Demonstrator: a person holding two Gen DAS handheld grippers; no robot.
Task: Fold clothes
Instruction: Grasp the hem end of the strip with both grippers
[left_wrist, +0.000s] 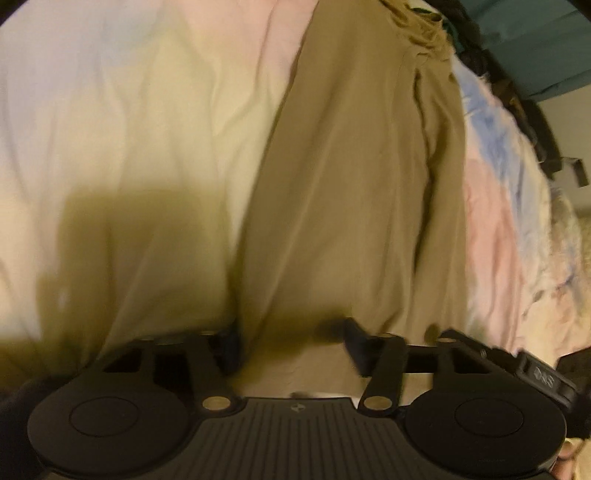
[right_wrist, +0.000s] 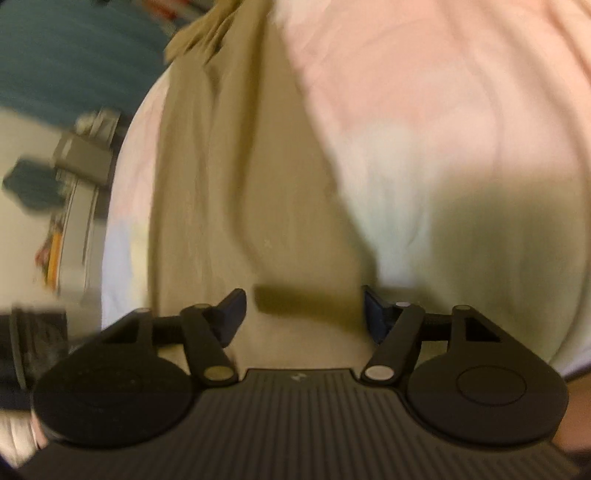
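Observation:
An olive-tan garment lies stretched out lengthwise on a pastel bedsheet, its bunched far end at the top. It also shows in the right wrist view. My left gripper is open, its jaws wide apart just above the garment's near end, with cloth below the gap. My right gripper is open too, jaws wide apart over the garment's near edge, holding nothing. Both views are motion-blurred.
The bedsheet is pink, yellow and white, with wrinkles. A patterned blanket lies along the bed's right side. Teal fabric and cluttered furniture stand beyond the bed's edge.

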